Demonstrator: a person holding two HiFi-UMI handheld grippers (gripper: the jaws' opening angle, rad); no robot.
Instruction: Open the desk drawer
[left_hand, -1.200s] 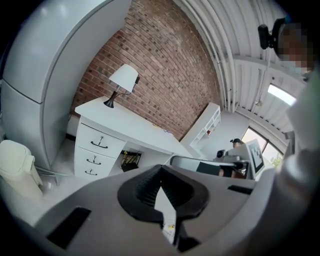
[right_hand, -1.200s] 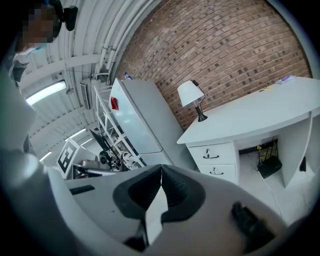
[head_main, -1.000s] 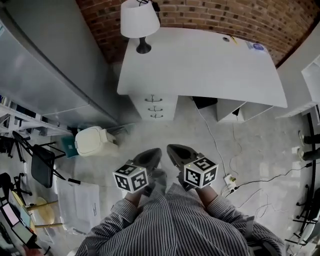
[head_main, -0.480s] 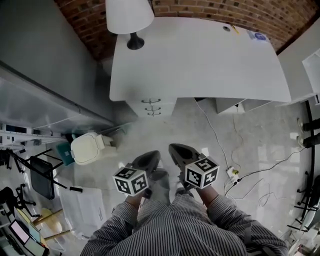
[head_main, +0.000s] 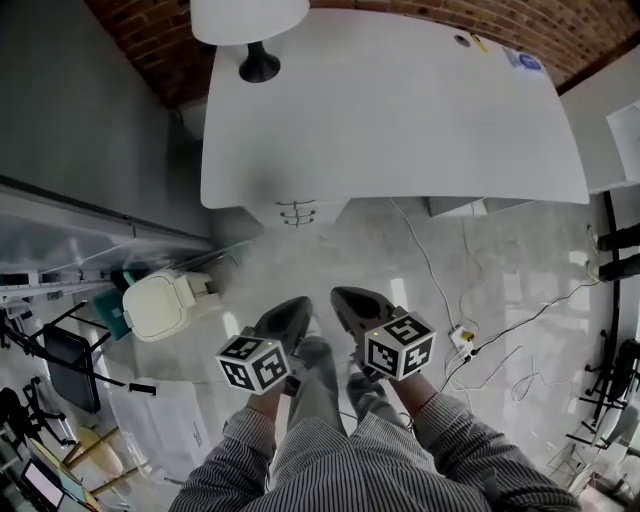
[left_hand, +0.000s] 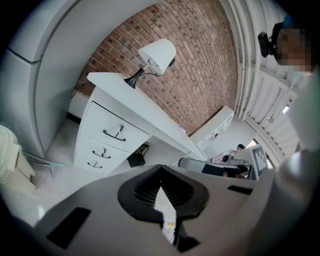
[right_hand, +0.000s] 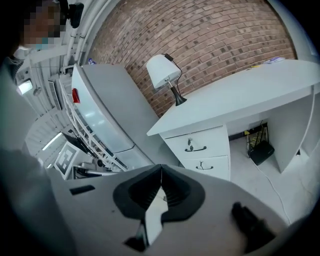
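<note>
Though too small to read, a sticker (head_main: 527, 62) marks the desk (head_main: 400, 110).

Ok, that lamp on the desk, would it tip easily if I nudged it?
Probably top-heavy: the lamp carries a wide white shade on a thin dark stem over a small round base, so a push high up may tip it. It stands near the desk corner, so it could fall off.

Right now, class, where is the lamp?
In the head view the lamp stands at the far left corner of the white desk, by the brick wall.
</note>
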